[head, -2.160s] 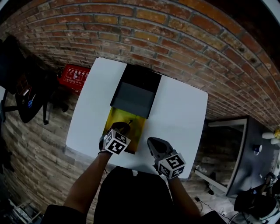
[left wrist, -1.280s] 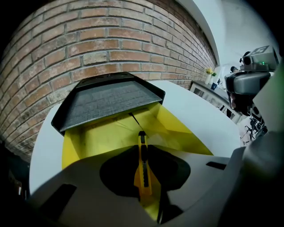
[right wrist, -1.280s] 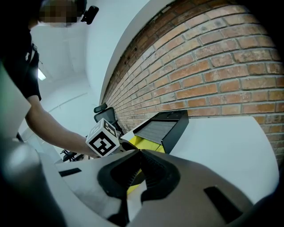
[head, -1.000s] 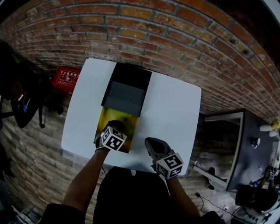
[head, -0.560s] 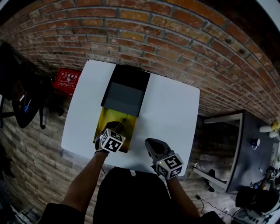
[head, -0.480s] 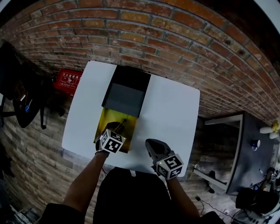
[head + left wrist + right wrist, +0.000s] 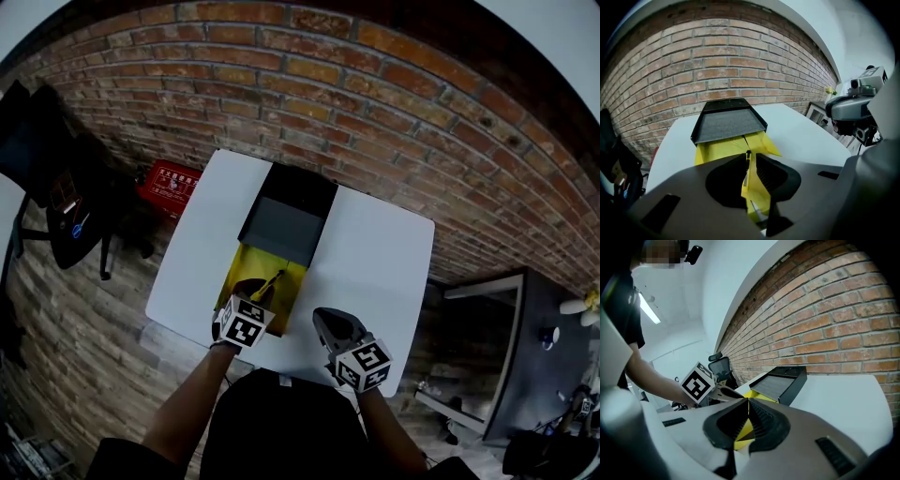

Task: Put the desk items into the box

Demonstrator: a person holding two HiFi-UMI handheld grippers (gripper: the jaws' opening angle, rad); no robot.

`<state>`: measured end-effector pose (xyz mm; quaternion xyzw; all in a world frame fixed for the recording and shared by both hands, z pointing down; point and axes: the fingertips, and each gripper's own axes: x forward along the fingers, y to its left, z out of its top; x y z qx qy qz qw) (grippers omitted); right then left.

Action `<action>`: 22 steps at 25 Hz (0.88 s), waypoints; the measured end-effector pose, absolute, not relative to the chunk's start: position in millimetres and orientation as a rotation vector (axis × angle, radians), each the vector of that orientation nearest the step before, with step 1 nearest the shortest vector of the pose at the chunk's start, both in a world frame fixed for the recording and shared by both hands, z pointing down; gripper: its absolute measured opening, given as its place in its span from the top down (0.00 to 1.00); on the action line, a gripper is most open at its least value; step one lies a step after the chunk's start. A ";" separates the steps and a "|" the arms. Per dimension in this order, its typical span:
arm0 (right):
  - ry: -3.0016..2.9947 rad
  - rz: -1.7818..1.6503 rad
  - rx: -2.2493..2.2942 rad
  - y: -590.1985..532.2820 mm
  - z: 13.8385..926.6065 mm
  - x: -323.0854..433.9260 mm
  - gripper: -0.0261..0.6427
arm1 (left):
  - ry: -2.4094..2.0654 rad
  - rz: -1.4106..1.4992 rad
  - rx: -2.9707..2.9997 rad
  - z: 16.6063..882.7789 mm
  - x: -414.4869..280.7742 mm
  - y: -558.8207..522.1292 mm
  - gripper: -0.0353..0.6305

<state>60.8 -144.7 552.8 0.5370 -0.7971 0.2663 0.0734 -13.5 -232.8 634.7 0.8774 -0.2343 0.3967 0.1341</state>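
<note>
I have the left gripper (image 7: 750, 159) clenched — just tightened — on the yellow utility knife (image 7: 272, 281), aimed toward the black box (image 7: 286, 225) for stowing; the right gripper (image 7: 746, 401) is closed empty, idle.

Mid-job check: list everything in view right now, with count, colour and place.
table: one, white, against the brick wall.
black box: one, black with a grey inside, at the table's far side.
yellow sheet: one, yellow, flat on the table against the box's near edge.
slim yellow item: one, yellow with a dark tip, above the sheet, held.
red box: one, red, on the floor left of the table.
office chair: one, black, far left.
brick wall: one, red-brown, behind the table.
left gripper: one, fingers closed on the slim yellow item.
right gripper: one, fingers together, empty, at the table's near edge.
</note>
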 end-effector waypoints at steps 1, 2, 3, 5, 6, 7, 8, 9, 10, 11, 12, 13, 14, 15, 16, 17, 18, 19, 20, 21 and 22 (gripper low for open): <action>-2.402 0.788 1.604 -145.3 550.4 59.2 0.93 | -0.687 1.140 2.541 631.9 -16.2 -230.9 0.84; -2.412 0.776 1.594 -146.2 547.5 57.3 0.93 | -0.696 1.129 2.538 629.2 -19.0 -229.7 0.84; -2.423 0.762 1.583 -147.3 544.3 55.2 0.93 | -0.706 1.115 2.537 626.1 -21.7 -228.6 0.85; -2.443 0.740 1.565 -147.9 537.8 50.0 0.93 | -0.727 1.086 2.541 618.2 -27.8 -225.1 0.87; -2.452 0.733 1.559 -147.3 534.8 47.4 0.93 | -0.739 1.069 2.544 613.0 -31.3 -222.6 0.87; -2.461 0.727 1.553 -146.9 532.0 45.1 0.93 | -0.754 1.049 2.547 606.8 -34.7 -220.2 0.89; -2.471 0.721 1.548 -147.1 529.2 43.1 0.93 | -0.770 1.026 2.551 599.8 -37.9 -218.2 0.90; -2.480 0.715 1.542 -147.7 526.7 41.1 0.93 | -0.787 1.005 2.554 592.6 -41.4 -216.5 0.91; -2.489 0.710 1.536 -148.3 524.4 38.8 0.93 | -0.805 0.987 2.556 585.7 -45.8 -214.8 0.91; -2.497 0.705 1.531 -148.6 522.4 36.4 0.93 | -0.822 0.972 2.554 579.5 -50.9 -212.8 0.91; -2.504 0.701 1.528 -148.6 520.5 34.1 0.93 | -0.838 0.955 2.550 573.9 -56.4 -210.8 0.91; -2.511 0.697 1.526 -148.3 518.6 32.1 0.93 | -0.853 0.933 2.543 568.8 -61.8 -209.0 0.91; -2.518 0.695 1.524 -148.0 516.6 30.5 0.93 | -0.866 0.905 2.534 563.8 -66.9 -207.3 0.92; -2.525 0.693 1.520 -147.6 514.4 29.1 0.93 | -0.878 0.873 2.524 558.8 -71.4 -205.8 0.92; -2.531 0.691 1.516 -147.1 512.2 28.3 0.93 | -0.891 0.843 2.515 553.8 -75.4 -204.5 0.92; -2.535 0.687 1.512 -146.7 509.9 27.8 0.93 | -0.905 0.820 2.511 548.7 -79.1 -203.6 0.92; -2.540 0.682 1.510 -146.3 507.6 27.7 0.93 | -0.919 0.801 2.510 543.4 -82.3 -202.9 0.93; -2.545 0.678 1.510 -145.8 505.1 27.8 0.93 | -0.931 0.782 2.512 538.0 -85.2 -202.4 0.93; -2.550 0.675 1.511 -145.4 502.5 28.1 0.93 | -0.941 0.761 2.514 532.7 -87.8 -201.9 0.93; -2.555 0.670 1.512 -145.0 499.7 28.5 0.93 | -0.947 0.738 2.516 527.4 -90.2 -201.4 0.93; -2.559 0.664 1.513 -144.7 496.8 29.1 0.93 | -0.951 0.713 2.518 522.4 -92.7 -200.8 0.93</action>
